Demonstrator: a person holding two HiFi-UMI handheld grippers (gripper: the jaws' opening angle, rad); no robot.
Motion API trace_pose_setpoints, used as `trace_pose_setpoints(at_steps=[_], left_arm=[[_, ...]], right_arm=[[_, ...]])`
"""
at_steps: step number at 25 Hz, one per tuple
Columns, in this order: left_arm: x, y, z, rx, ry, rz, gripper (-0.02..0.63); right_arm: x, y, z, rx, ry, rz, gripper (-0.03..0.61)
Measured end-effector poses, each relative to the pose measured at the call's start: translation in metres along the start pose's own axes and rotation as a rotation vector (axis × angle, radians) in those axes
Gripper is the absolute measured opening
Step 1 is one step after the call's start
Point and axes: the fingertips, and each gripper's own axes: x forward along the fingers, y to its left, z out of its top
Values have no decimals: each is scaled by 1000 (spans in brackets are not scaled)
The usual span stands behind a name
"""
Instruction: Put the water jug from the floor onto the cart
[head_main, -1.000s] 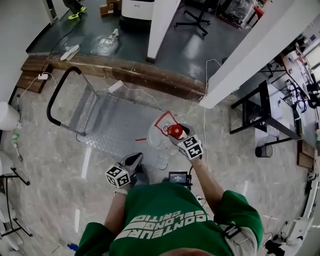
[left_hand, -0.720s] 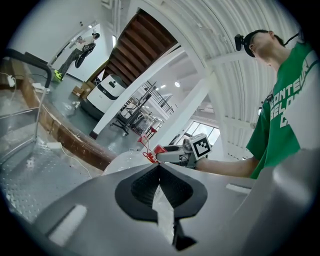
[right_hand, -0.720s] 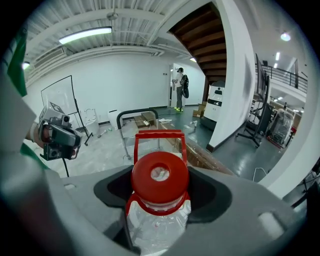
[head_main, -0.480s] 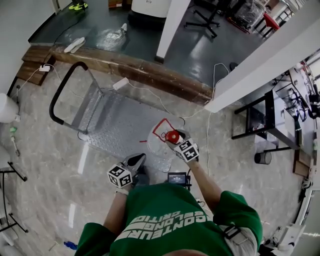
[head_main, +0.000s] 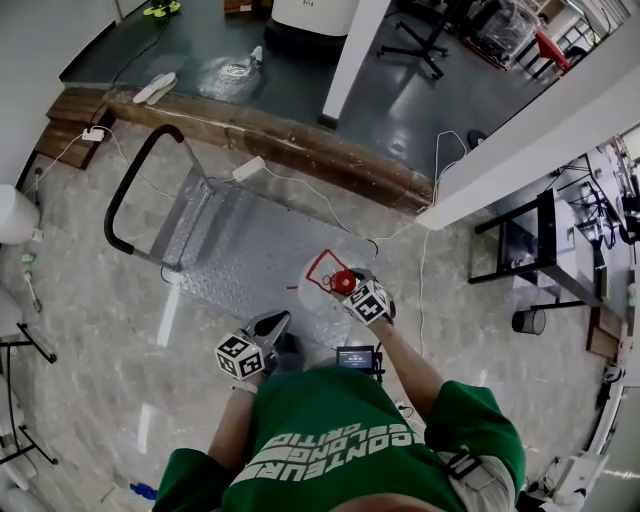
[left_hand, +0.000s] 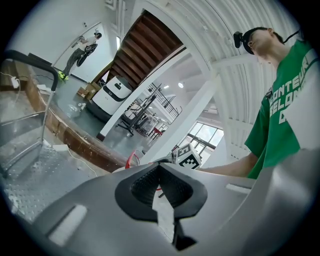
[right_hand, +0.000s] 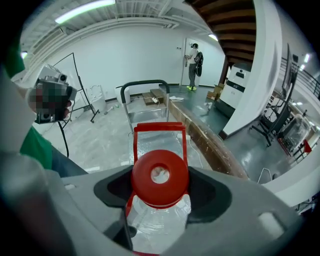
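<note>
Red-capped water jug (right_hand: 160, 220) clamped by right gripper (right_hand: 160, 182), clamp obscured in head view, left gripper (left_hand: 159, 182) closed, empty.

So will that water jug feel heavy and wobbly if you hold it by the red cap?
Likely heavy: the water jug looks big and bulky beside the right gripper. Gripped only at its red cap, the body may swing. The smooth round cap could slip from the grip.
</note>
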Motion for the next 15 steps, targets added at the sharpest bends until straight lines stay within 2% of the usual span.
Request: trace_pose_setpoints(at_steps=[9, 15], left_arm=[[-3, 24, 1, 10, 34, 17, 5], [-11, 37, 7, -2, 33, 50, 5]], right_arm=[[62, 9, -26, -89, 145, 56, 299], [96, 11, -31, -117, 199, 102, 299]])
